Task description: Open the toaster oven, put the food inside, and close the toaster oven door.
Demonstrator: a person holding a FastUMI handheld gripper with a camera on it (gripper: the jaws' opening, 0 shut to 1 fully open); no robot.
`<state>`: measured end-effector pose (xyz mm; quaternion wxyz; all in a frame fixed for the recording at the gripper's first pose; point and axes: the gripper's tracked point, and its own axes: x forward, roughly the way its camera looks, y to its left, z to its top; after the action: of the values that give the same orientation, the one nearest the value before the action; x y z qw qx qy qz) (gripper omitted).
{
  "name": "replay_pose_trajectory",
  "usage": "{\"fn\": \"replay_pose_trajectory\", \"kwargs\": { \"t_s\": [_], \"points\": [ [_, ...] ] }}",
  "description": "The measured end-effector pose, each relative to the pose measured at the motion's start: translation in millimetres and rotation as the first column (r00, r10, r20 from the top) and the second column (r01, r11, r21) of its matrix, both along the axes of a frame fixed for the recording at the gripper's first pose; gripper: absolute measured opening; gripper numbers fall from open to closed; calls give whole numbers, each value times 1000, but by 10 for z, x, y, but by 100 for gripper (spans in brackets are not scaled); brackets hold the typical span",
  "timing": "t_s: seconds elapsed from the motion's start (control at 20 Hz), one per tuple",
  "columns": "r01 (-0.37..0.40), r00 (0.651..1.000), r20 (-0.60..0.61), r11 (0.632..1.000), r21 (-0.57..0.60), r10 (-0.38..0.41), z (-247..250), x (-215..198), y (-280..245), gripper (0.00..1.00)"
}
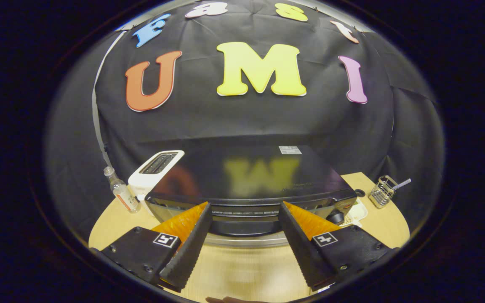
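Note:
A black toaster oven [251,172] stands on the wooden table [242,269], seen from above and in front. Its glossy top mirrors the wall. Along its front runs a silver handle bar [246,240], and the door looks closed. My gripper [243,208] is open, with its fingers spread wide on either side of the oven's front upper edge. The fingertips [202,210] reach the top of the door and nothing is between them. A white plate [358,210] peeks out to the right of the oven, mostly hidden behind the right finger. I cannot make out any food on it.
A white slot toaster [154,170] stands against the oven's left side, with a small clear bottle [120,194] beside it. A wire basket [383,191] sits at the table's back right. Bare tabletop lies in front of the oven, below the fingers.

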<state>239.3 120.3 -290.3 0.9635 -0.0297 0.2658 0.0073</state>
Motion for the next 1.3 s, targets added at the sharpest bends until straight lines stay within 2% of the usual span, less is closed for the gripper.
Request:
{"fn": "replay_pose_trajectory", "kwargs": {
  "t_s": [0.5, 0.9, 1.3],
  "points": [
    [-5, 1000, -27, 998, -56, 3, -245, -743, -47, 100],
    [13, 1000, -13, 998, -57, -14, -609, -1162, -78, 100],
    [25, 989, -147, 998, -52, -32, -1181, -1497, -135, 99]
  ]
}}
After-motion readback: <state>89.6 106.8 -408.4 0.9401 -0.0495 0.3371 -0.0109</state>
